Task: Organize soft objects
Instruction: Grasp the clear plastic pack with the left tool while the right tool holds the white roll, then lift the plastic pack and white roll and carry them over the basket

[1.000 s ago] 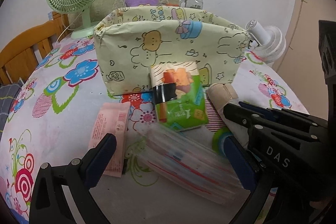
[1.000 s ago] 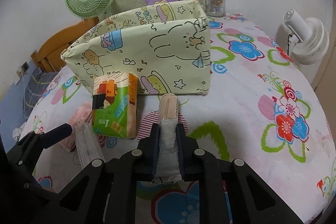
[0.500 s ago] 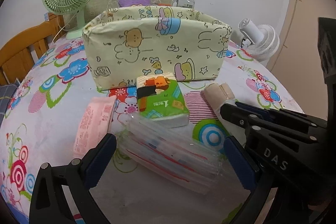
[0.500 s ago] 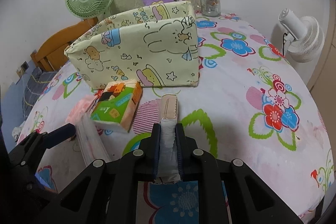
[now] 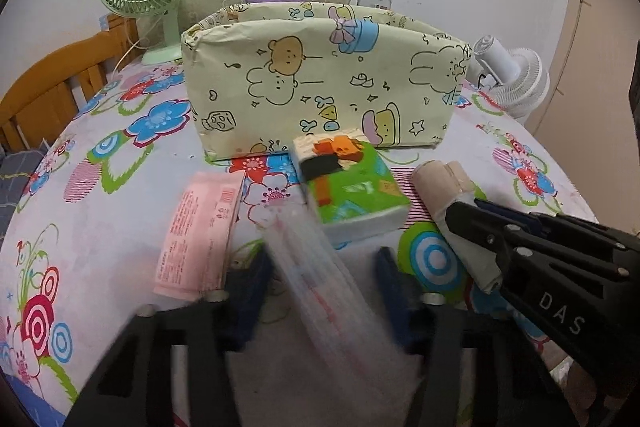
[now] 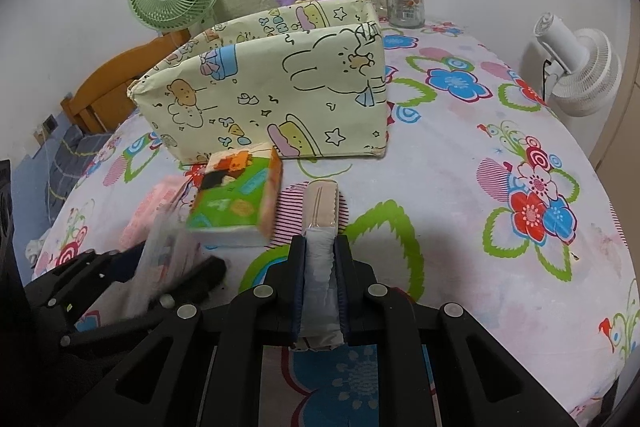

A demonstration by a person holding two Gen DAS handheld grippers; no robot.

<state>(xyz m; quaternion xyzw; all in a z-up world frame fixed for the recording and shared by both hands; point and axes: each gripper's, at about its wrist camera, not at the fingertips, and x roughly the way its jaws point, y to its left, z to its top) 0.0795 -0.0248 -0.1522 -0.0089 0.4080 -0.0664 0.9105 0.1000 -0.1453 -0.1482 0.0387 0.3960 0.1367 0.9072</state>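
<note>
The green tissue pack lies directly before the storage box, blocking its front, while the tabletop to the right lies open.

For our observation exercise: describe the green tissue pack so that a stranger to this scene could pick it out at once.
Find the pale yellow cartoon-print storage box standing on the floral tablecloth. Right in front of it lies the green tissue pack, between a pink packet and a beige roll. It alone is bright green, with orange figures and a black band at its top end.
</note>
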